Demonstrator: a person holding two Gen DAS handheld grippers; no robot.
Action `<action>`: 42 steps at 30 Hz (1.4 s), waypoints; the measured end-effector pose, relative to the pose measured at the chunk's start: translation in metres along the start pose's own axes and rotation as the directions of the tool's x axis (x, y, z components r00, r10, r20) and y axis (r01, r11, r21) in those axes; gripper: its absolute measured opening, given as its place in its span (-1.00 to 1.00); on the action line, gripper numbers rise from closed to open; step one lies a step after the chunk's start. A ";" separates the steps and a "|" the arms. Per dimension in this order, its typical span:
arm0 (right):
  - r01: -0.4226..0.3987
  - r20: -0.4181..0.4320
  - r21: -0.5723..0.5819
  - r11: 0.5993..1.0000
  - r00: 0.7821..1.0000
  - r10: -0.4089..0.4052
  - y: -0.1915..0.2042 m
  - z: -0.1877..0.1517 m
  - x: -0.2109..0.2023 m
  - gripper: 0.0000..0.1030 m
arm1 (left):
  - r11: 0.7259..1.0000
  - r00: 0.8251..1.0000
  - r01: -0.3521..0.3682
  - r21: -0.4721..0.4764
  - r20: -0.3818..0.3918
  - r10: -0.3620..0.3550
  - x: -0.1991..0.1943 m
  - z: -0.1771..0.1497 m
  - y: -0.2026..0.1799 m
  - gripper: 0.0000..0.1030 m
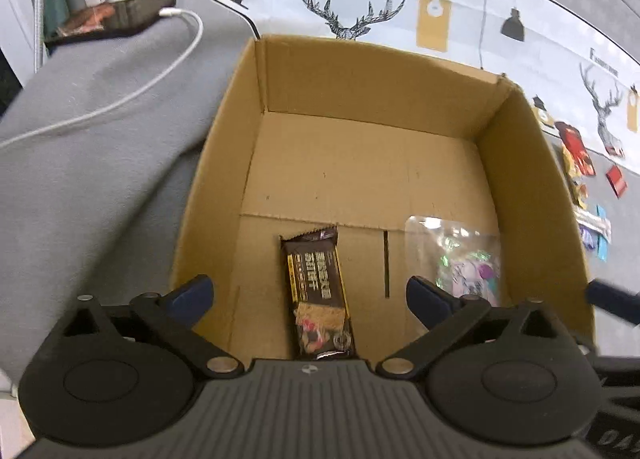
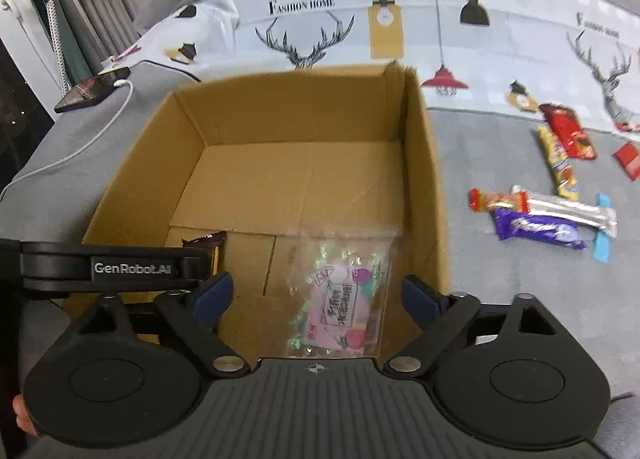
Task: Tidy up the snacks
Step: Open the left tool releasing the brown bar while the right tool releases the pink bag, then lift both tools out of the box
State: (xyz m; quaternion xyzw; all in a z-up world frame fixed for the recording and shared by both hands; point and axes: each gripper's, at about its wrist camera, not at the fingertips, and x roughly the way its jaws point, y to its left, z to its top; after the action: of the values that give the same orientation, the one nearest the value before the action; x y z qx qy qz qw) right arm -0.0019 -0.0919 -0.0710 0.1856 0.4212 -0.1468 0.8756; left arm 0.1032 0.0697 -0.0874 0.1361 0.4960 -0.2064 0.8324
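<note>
An open cardboard box stands on the grey cloth. On its floor lie a dark brown snack bar and a clear bag with a pink packet. My left gripper is open and empty above the near part of the box, over the brown bar. My right gripper is open and empty above the clear bag. The left gripper's body crosses the left of the right wrist view.
Several loose snacks lie on the cloth right of the box: a purple bar, a silver bar, a yellow stick, red packs. A phone with a white cable lies left of the box.
</note>
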 end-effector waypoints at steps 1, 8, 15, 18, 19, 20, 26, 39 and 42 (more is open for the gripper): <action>0.003 0.019 -0.007 1.000 1.000 -0.003 0.000 -0.002 -0.008 0.87 | 1.000 1.000 -0.004 -0.002 0.004 0.004 -0.006 -0.002 0.001 0.99; 0.006 0.083 0.001 1.000 0.997 -0.006 0.004 -0.020 -0.062 0.93 | 1.000 0.998 -0.025 -0.008 0.063 0.025 -0.060 -0.026 -0.002 0.99; 0.043 0.140 0.023 0.999 0.989 -0.046 0.010 -0.052 -0.107 0.98 | 0.999 0.993 0.002 0.047 0.121 -0.008 -0.109 -0.055 -0.022 0.99; 0.046 0.157 0.047 0.998 0.986 -0.053 0.008 -0.066 -0.122 0.99 | 0.995 0.992 -0.004 0.097 0.130 -0.008 -0.119 -0.065 -0.035 0.99; 0.043 0.165 0.051 0.998 0.985 -0.051 0.007 -0.071 -0.128 0.99 | 0.995 0.991 -0.010 0.103 0.136 -0.004 -0.122 -0.067 -0.038 0.99; 0.041 0.176 0.053 0.998 0.983 -0.050 0.005 -0.074 -0.133 0.99 | 0.994 0.989 -0.015 0.106 0.146 -0.001 -0.126 -0.070 -0.040 0.99; 0.044 0.214 0.059 0.997 0.975 -0.056 -0.002 -0.084 -0.156 0.99 | 0.995 0.984 -0.031 0.093 0.177 0.014 -0.146 -0.080 -0.044 0.99; 0.000 0.276 0.093 0.996 0.961 -0.026 -0.016 -0.099 -0.183 0.99 | 0.989 0.979 -0.080 0.122 0.195 0.055 -0.166 -0.096 -0.054 0.99; -0.002 0.288 0.097 0.995 0.957 -0.026 -0.019 -0.102 -0.188 0.99 | 0.987 0.978 -0.085 0.133 0.203 0.057 -0.170 -0.099 -0.056 0.99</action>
State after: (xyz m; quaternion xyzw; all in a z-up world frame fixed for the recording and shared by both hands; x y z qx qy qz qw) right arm -0.1923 -0.0437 0.0154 0.2017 0.2823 -0.1978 0.9168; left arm -0.0716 0.0983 0.0143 0.1912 0.3895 -0.2236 0.8728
